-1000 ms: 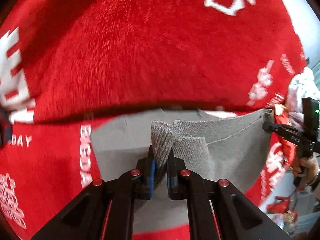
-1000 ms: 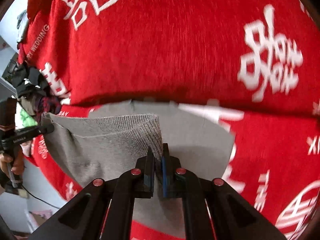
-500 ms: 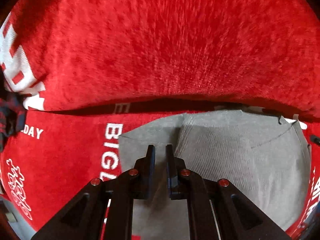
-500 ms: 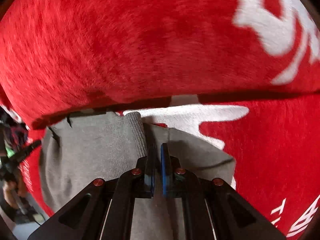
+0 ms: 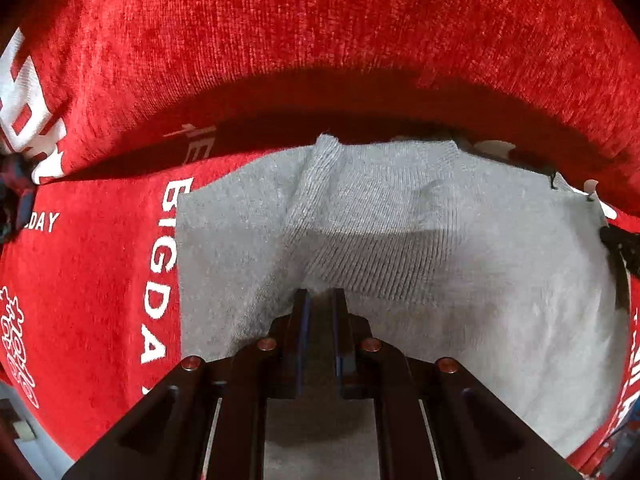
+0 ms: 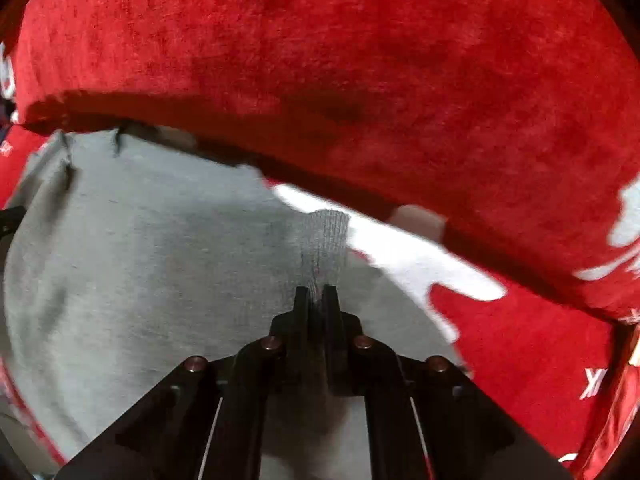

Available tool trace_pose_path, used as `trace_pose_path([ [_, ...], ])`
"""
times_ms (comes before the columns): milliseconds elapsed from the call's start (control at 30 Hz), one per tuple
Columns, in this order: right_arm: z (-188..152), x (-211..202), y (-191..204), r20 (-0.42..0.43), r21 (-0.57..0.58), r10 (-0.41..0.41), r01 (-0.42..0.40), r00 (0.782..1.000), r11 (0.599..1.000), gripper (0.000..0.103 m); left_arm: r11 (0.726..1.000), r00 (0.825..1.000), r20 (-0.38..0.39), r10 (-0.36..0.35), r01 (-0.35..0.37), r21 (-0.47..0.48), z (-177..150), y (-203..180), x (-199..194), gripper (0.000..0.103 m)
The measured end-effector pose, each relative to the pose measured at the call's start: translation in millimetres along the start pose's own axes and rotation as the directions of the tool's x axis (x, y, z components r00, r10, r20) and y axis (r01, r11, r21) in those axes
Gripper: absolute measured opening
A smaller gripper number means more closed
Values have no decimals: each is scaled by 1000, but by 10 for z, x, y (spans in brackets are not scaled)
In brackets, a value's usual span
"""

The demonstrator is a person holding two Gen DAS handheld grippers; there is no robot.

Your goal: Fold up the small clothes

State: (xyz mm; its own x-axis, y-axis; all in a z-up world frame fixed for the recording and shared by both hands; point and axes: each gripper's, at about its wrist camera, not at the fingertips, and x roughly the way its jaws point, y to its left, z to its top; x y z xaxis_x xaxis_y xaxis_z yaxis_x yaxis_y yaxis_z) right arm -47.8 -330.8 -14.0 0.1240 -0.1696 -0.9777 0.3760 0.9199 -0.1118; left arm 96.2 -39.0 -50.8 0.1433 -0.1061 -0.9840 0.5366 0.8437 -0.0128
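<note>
A small grey knit garment [image 5: 460, 280] lies spread over the red cloth [image 5: 100, 280], its ribbed band bunched at my fingertips. My left gripper [image 5: 320, 294] points down, shut on the garment's ribbed edge, close to the surface. In the right wrist view the same garment [image 6: 140, 280] fills the left half. My right gripper [image 6: 316, 290] is shut on a narrow tab of the ribbed band [image 6: 324, 240] that sticks out past its fingertips. A dark piece of the right gripper shows at the left view's right edge.
The red plush cloth carries white lettering [image 5: 160, 264] and white patterns [image 6: 400, 248]. A raised red fold [image 5: 320, 40] crosses the top of both views and casts a dark shadow just beyond the garment. Bits of floor show at the lower corners.
Both grippers have sunk toward the red cloth with the garment still pinched. The hanging grey fabric now lies spread on the cloth. The hand seen at the views' edges is gone.
</note>
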Motion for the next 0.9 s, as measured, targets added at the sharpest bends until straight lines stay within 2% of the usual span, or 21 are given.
trace_pose_path([
  [67, -26, -41, -255, 1, 116, -25, 25, 1000, 993, 16, 1000, 1000, -9, -7, 7, -4, 30, 37, -14, 11],
  [100, -35, -62, -353, -13, 154, -58, 59, 998, 986, 16, 1000, 1000, -11, -5, 5, -9, 50, 70, -37, 11],
  [133, -53, -90, -467, -19, 201, -47, 50, 999, 978, 16, 1000, 1000, -8, 1, -1, -16, 73, 107, -74, 11],
  [200, -115, -205, -665, 13, 312, 58, -60, 998, 948, 16, 999, 1000, -1, 1, -1, -35, 107, 162, -144, 11],
  [233, -136, -259, -691, 29, 329, 85, -90, 996, 940, 16, 999, 1000, 3, -7, 7, -44, 120, 182, -176, 11],
  [300, -166, -382, -661, 67, 328, 153, -166, 986, 930, 16, 999, 1000, 8, -24, 24, -41, 135, 167, -228, 11],
  [367, -179, -472, -547, 102, 300, 246, -266, 964, 916, 16, 999, 999, -3, -50, 50, -9, 160, 124, -258, 11],
  [467, -178, -423, -293, 69, 246, 334, -341, 940, 907, 16, 999, 999, -20, -39, 39, 36, 148, -43, -179, 11],
  [533, -200, -315, -152, 23, 243, 327, -323, 945, 915, 16, 999, 999, -36, 11, -10, 42, 130, -132, -21, 11],
  [567, -222, -251, -122, 0, 248, 309, -300, 951, 921, 15, 999, 999, -17, 30, -30, 36, 144, -104, 4, 11],
  [733, -291, -246, -360, 20, 317, 285, -276, 958, 907, 15, 998, 998, -1, 58, -58, -4, 214, 198, -52, 11],
  [800, -324, -279, -410, 18, 320, 287, -277, 958, 906, 15, 999, 999, -14, 44, -45, -23, 186, 334, -109, 11],
  [867, -355, -336, -451, 13, 325, 281, -269, 960, 906, 16, 991, 991, -16, 133, -133, -3, 124, 412, -183, 11],
  [900, -377, -370, -489, 8, 332, 273, -260, 962, 907, 20, 988, 988, -19, 155, -155, 2, 93, 448, -210, 11],
])
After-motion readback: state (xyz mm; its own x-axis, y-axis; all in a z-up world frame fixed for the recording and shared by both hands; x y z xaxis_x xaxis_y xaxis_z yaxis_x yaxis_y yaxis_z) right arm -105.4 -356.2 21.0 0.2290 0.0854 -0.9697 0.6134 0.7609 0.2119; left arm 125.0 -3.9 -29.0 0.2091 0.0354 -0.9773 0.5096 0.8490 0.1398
